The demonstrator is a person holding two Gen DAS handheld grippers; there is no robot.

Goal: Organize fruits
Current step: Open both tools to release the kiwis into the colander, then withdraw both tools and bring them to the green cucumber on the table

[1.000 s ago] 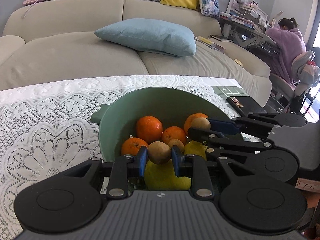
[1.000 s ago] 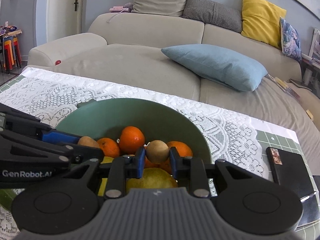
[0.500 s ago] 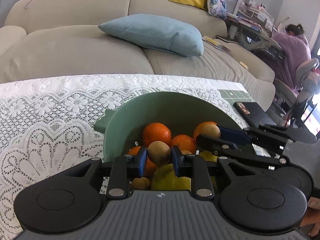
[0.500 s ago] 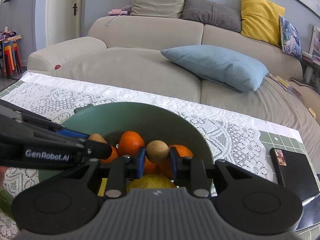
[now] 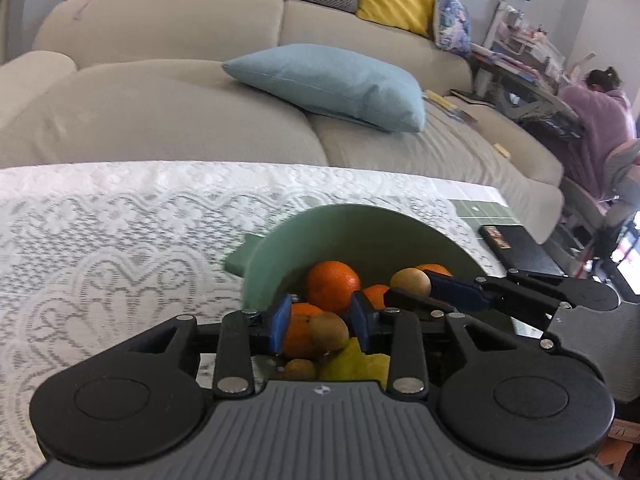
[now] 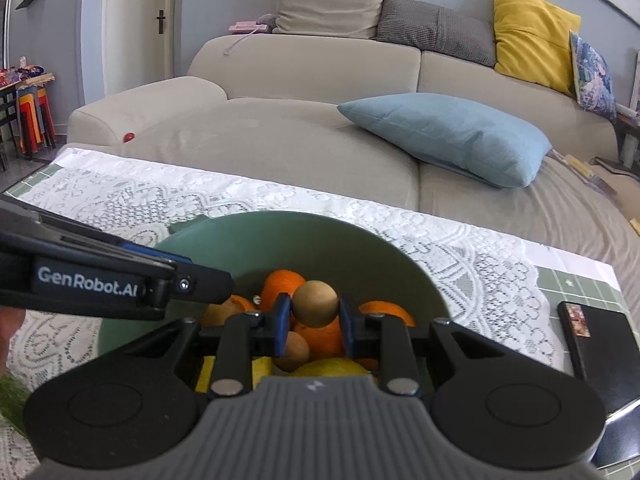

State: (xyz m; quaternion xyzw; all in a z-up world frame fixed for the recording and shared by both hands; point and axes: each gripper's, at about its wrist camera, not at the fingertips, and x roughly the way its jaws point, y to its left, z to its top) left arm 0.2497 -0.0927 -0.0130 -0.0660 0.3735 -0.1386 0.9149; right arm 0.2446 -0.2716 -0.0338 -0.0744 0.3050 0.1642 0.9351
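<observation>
the green bowl [image 6: 240, 240] already holds oranges and yellow fruit; the left gripper [image 5: 320, 320] is opening, its brown fruit [image 5: 329, 332] dropping free; the right gripper [image 6: 314, 316] clamps another brown fruit [image 6: 315, 304], not yet released.

Two grippers: left gripper [image 5: 320, 322], right gripper [image 6: 314, 320].
One green bowl [image 6: 304, 236] on tabletop.
Oranges [image 5: 333, 282] in bowl: at least three visible, rest hidden.
Small tan round fruits [image 6: 315, 304]: three visible, one at 12 o'clock of right gripper.
Yellow fruit [image 6: 332, 367]: at least one.
One black flat case [image 6: 600, 354] at 3 o'clock of bowl.
One blue pillow [image 6: 448, 136]; one yellow cushion [image 6: 534, 38].
</observation>
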